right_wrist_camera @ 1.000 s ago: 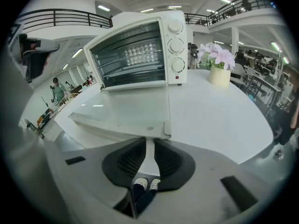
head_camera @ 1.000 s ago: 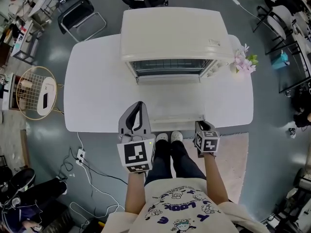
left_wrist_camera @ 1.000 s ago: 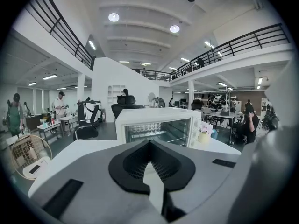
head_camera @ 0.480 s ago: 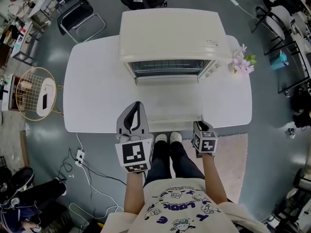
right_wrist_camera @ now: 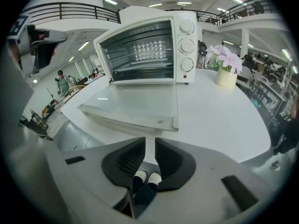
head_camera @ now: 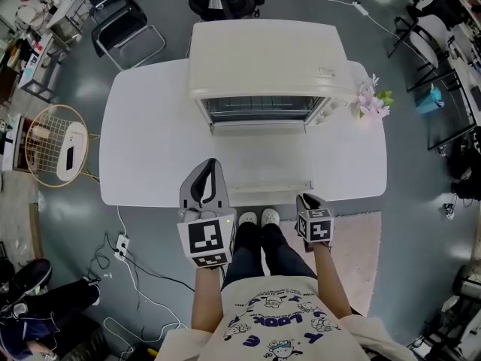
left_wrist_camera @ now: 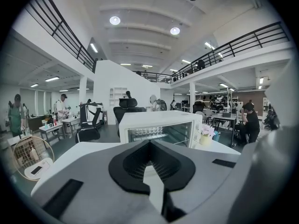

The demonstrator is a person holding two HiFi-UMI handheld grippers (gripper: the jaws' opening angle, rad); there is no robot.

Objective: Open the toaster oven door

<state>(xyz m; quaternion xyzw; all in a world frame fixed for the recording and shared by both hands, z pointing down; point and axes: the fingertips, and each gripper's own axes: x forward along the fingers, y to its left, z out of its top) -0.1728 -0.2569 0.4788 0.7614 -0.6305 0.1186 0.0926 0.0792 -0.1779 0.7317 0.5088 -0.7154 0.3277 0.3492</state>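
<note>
A cream toaster oven stands at the back of the white table. Its glass door lies folded down flat, and the handle reaches the table's front edge. My left gripper hovers over the front edge left of the door, its fingertips together and empty. In the left gripper view the oven shows beyond the left gripper. My right gripper hangs just off the edge by the door's right corner. The right gripper view shows the door ahead of the right gripper, whose jaws stand slightly apart with nothing between them.
A small pot of pink flowers sits right of the oven. Office chairs stand behind the table. A round wire basket is on the floor at left. Near my feet are a power strip with cables and a pink rug.
The head view has shifted a little. Both grippers stay where they were, and the door lies open throughout.
</note>
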